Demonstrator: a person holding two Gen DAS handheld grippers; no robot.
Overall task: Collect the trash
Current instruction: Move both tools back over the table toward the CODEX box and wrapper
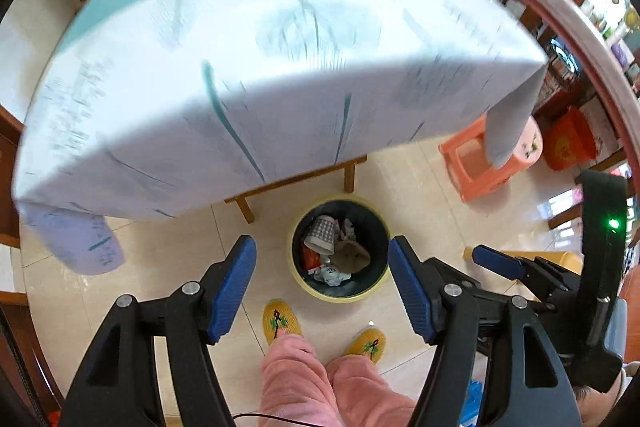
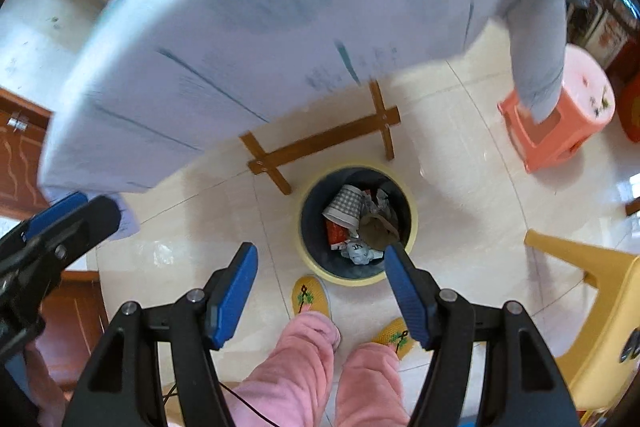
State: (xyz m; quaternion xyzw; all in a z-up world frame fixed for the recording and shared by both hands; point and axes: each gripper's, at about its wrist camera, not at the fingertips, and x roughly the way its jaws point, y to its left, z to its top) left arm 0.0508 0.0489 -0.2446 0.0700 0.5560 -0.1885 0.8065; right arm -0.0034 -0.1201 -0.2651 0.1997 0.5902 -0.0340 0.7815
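Evidently past the drop: left gripper (image 1: pixel 322 263) and right gripper (image 2: pixel 320 271) hang over the bin (image 1: pixel 304 283), jaws wide and empty; cup (image 1: pixel 320 237) and crumpled paper (image 1: pixel 332 273) lie inside it.

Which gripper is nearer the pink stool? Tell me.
Right. The right gripper sits between the pink stool and the left gripper, which hangs on the far side.

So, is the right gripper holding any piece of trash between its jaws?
No, the right gripper has its jaws apart with nothing between them, and the trash lies in the bin on the floor below.
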